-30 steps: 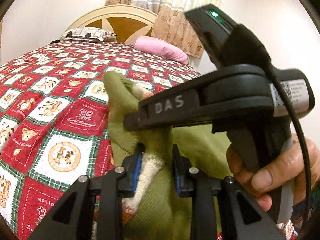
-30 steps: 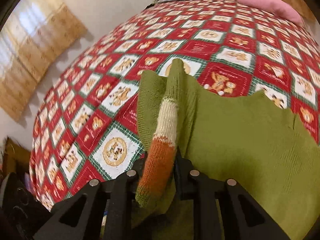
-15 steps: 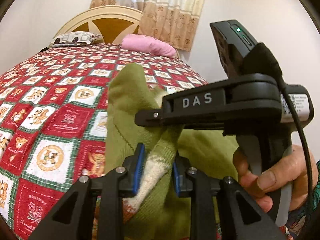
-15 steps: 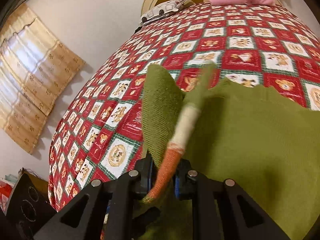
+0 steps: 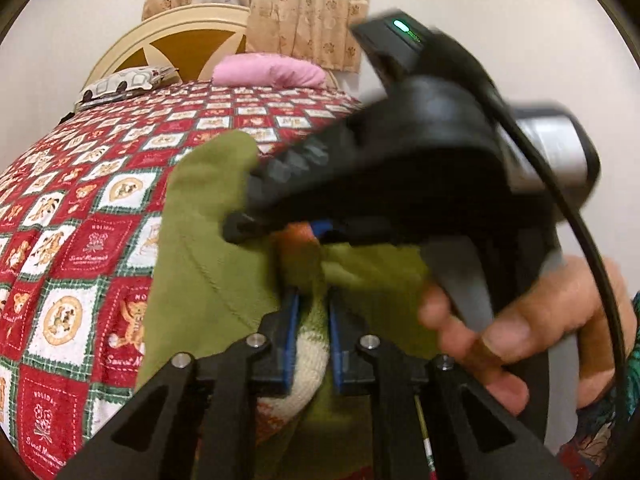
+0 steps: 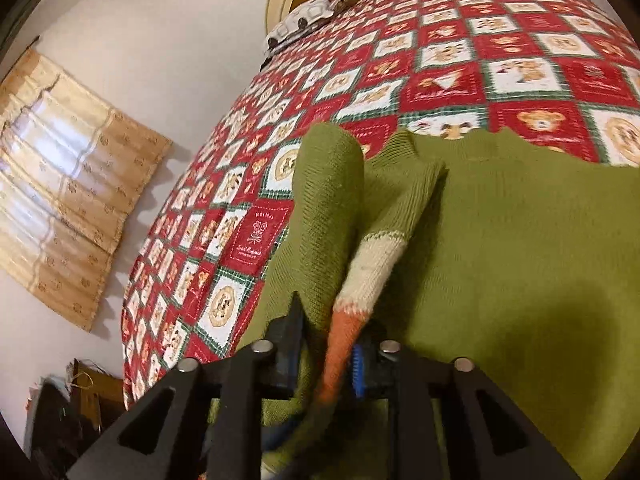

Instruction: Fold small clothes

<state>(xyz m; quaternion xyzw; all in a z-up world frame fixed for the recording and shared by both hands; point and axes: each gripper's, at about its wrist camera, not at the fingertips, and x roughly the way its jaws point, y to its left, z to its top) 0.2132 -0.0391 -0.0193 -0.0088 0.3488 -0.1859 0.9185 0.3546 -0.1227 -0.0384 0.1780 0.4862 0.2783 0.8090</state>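
A small green knit sweater [image 6: 520,240] with cream and orange sleeve bands lies partly lifted over the red patchwork bedspread [image 6: 440,60]. My left gripper [image 5: 311,320] is shut on a green and cream fold of the sweater [image 5: 208,248]. My right gripper [image 6: 328,356] is shut on the orange sleeve cuff [image 6: 340,348]. In the left wrist view the right gripper [image 5: 276,228] crosses just above the left one, held by a hand [image 5: 540,320]; its fingertips are blurred.
The bedspread [image 5: 80,208] runs back to a cream headboard [image 5: 180,36] with a pink pillow [image 5: 268,70] and a patterned pillow [image 5: 120,82]. Curtains [image 6: 68,188] hang on the wall at left. Dark clutter [image 6: 60,408] sits on the floor by the bed.
Both grippers have lifted and moved forward over the bed with the sweater in them. The right gripper has swung closer across the left wrist view, and more of the sweater is raised.
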